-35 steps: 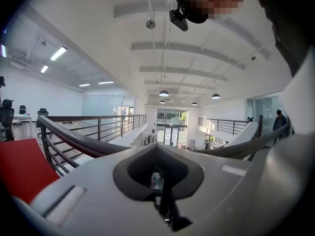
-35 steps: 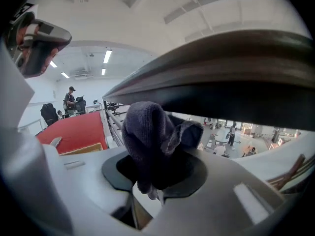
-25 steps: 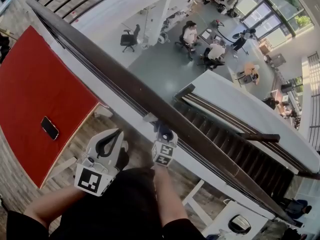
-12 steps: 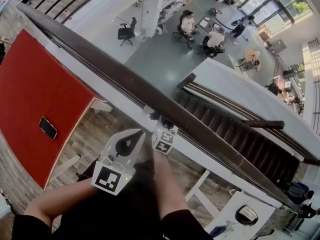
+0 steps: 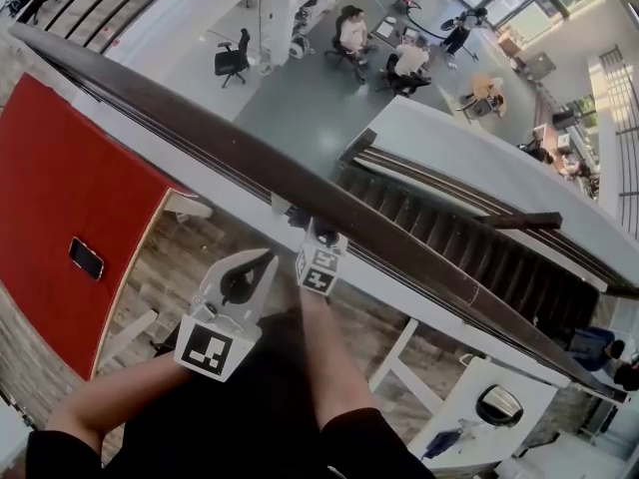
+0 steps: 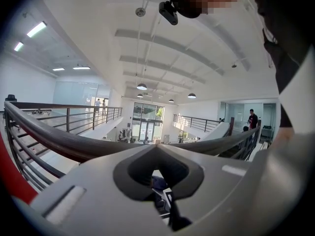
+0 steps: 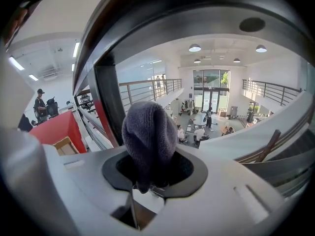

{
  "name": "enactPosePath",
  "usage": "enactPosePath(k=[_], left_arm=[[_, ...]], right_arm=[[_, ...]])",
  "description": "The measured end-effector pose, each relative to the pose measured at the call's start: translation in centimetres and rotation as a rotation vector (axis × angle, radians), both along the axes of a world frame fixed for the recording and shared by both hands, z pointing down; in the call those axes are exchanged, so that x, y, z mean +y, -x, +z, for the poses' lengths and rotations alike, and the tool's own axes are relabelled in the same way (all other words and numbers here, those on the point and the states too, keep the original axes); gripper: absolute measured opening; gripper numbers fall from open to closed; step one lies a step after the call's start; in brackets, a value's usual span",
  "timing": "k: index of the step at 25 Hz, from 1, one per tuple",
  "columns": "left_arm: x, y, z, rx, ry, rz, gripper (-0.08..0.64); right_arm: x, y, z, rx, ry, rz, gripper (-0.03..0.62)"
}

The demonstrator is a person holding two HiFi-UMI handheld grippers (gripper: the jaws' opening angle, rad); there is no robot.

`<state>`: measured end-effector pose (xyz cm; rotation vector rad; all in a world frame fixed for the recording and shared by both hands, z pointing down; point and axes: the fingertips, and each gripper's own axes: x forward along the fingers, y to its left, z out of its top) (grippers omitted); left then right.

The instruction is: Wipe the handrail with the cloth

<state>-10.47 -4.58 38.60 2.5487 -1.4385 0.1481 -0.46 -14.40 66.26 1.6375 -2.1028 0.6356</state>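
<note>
A long dark brown handrail [image 5: 200,133] runs diagonally from upper left to lower right in the head view. My right gripper [image 5: 318,234] reaches up to its near side, shut on a grey-purple cloth [image 7: 149,139] bunched between the jaws. In the right gripper view the handrail [image 7: 147,9] arches close overhead, just above the cloth. The left gripper [image 5: 266,261] hangs a little left of and below the right one, short of the rail, shut with nothing in it. In the left gripper view the handrail [image 6: 59,141] crosses just beyond the shut tips [image 6: 157,146].
A red surface [image 5: 70,188] with a black phone [image 5: 86,257] lies at the left. Beyond the rail is a drop to a lower floor with people at desks [image 5: 384,53] and a staircase [image 5: 449,242]. White furniture [image 5: 399,367] stands at the lower right.
The left gripper has come up and to the right, closer to the rail and the right gripper. The right gripper stays at the rail with the cloth. The head view has shifted.
</note>
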Motion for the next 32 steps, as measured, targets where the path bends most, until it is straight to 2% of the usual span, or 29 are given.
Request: enactPosePath(k=[4,9,12,17,24,29,32], left_arm=[[0.1,-0.8,-0.2,0.016,0.007,0.010,0.000],[0.9,-0.7,-0.4,0.038,0.053,-0.012,0.000],[0.8,-0.3,-1.1,0.049,0.052,-0.023,0.000],[1.0,0.4,-1.4,0.021,0.031,0.037,0.000],[2.8,-1.0,-0.3,0.030,0.081,0.118,0.000],[3.7,-2.4,-1.1,0.041,0.068,0.110,0.000],[4.0,-2.9,-1.8,0.040,0.048,0.088,0.000]], right_arm=[[0.3,-1.5,-0.1,-0.009,0.006,0.013,0.112],[1.0,-1.9,-0.2,-0.020,0.022,0.015,0.115],[0.4,-1.5,-0.7,-0.010,0.015,0.004,0.117],[0.4,-1.4,-1.0,0.001,0.017,0.030,0.117],[0.0,-2.4,-0.8,0.002,0.009,0.076,0.117],[0.7,-4.3,-0.5,-0.009,0.060,0.124,0.117],[0.7,-5.4,-0.3,-0.005,0.063,0.112,0.118]])
